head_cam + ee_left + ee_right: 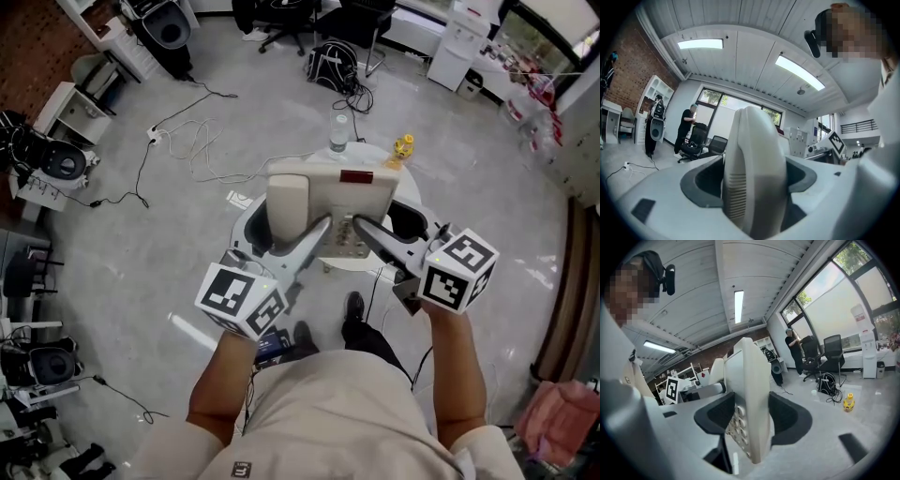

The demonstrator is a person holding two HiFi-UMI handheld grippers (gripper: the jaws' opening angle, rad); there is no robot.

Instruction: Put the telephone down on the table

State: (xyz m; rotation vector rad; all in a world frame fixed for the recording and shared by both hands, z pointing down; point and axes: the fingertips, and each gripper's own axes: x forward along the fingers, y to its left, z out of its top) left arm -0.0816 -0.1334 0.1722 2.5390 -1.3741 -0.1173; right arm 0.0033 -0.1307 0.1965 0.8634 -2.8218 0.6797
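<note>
The left gripper (317, 232) squeezes the handset (288, 199) of the beige plastic telephone (361, 192) and the right gripper (364, 231) squeezes its button side, holding it up over the round white table (246, 223) on a grey floor (178, 244).

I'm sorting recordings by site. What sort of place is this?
Probably an open-plan office or lab workspace. There are rolling office chairs by large windows, loose cables trailing over a bare grey floor, and white shelving against a brick wall.
</note>
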